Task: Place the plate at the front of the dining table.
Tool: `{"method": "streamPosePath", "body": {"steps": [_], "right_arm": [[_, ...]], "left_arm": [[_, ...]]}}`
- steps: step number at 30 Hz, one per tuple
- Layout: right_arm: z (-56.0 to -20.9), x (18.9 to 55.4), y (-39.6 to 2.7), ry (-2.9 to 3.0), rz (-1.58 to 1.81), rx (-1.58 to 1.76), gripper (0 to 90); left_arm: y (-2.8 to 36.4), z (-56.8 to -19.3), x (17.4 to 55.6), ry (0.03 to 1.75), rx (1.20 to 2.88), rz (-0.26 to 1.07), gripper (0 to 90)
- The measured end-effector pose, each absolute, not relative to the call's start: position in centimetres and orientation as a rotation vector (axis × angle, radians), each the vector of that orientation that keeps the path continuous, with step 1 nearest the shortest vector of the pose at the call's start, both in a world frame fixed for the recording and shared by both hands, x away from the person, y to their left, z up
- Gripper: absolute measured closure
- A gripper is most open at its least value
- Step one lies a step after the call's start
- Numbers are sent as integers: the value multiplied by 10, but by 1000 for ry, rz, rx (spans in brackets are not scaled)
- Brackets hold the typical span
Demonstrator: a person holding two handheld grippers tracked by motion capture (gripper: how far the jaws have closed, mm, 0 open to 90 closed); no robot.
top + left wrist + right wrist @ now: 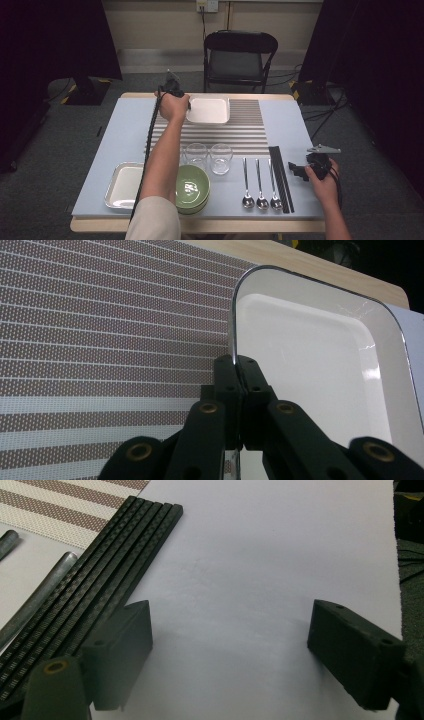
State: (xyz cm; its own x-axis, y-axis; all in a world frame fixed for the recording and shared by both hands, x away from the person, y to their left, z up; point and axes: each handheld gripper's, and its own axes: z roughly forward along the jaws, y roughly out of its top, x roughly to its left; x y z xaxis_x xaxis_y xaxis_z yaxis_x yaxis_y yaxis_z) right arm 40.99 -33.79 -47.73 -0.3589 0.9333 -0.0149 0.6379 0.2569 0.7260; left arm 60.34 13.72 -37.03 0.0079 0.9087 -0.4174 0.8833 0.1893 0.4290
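Left gripper (239, 365) clamped on white tray (310, 370) rim, over striped mat (110, 325). Right gripper (227, 645) jaws wide apart, apparently just above table (260, 555), beside chopsticks (110, 565).

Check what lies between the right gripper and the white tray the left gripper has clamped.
In the high view, black chopsticks and the striped placemat lie between the right gripper and the white tray, whose rim the left gripper pinches.
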Motion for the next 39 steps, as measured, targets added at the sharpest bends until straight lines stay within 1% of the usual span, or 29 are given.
{"method": "streamPosePath", "body": {"steps": [10,39], "right_arm": [[-477,410,-338,2089,887,1425,170],[-477,410,-338,2089,887,1425,170]], "left_arm": [[130,-374,605,1863,1669,54,891],[125,-383,610,1882,1678,58,891]]}}
